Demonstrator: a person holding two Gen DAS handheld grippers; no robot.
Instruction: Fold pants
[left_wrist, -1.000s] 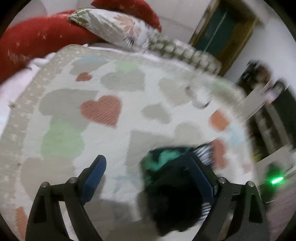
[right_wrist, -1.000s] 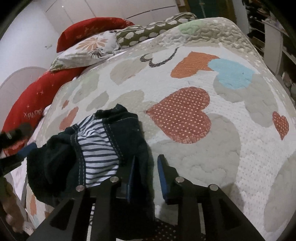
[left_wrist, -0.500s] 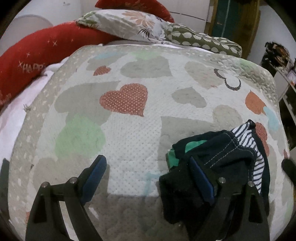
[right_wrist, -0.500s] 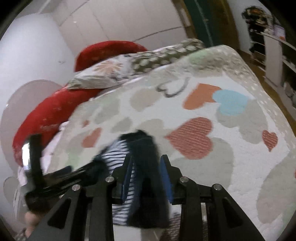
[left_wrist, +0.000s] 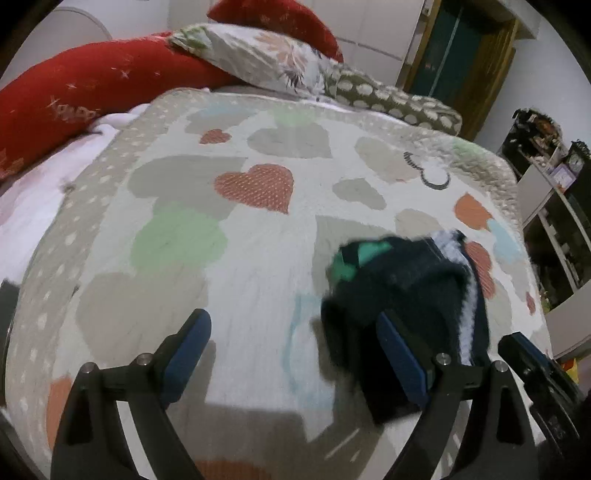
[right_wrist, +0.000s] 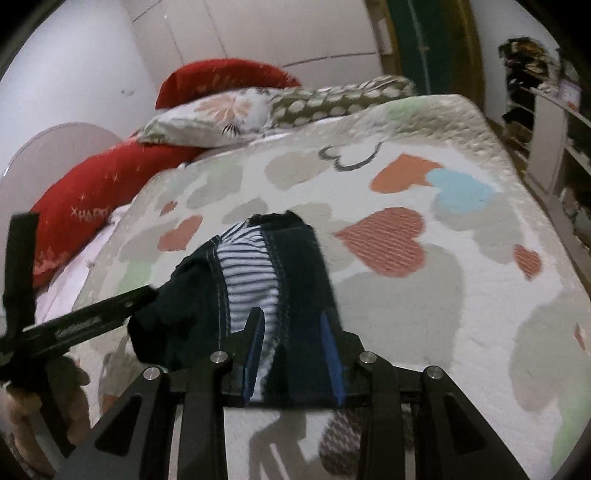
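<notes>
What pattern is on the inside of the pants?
Dark blue and white stripes line the pants, seen best from the right wrist view.

Blurred by motion ahead of the left gripper (left_wrist: 291, 354): the dark pants (left_wrist: 402, 291), seams and green patch smeared, lower part hidden behind the right-hand finger. Between the right gripper (right_wrist: 291, 354) fingers, pants hem cut off behind the tool body; grip on the cloth impossible to confirm. Far right of both tongs, shelves (left_wrist: 554, 206) too blurred to identify contents.
</notes>
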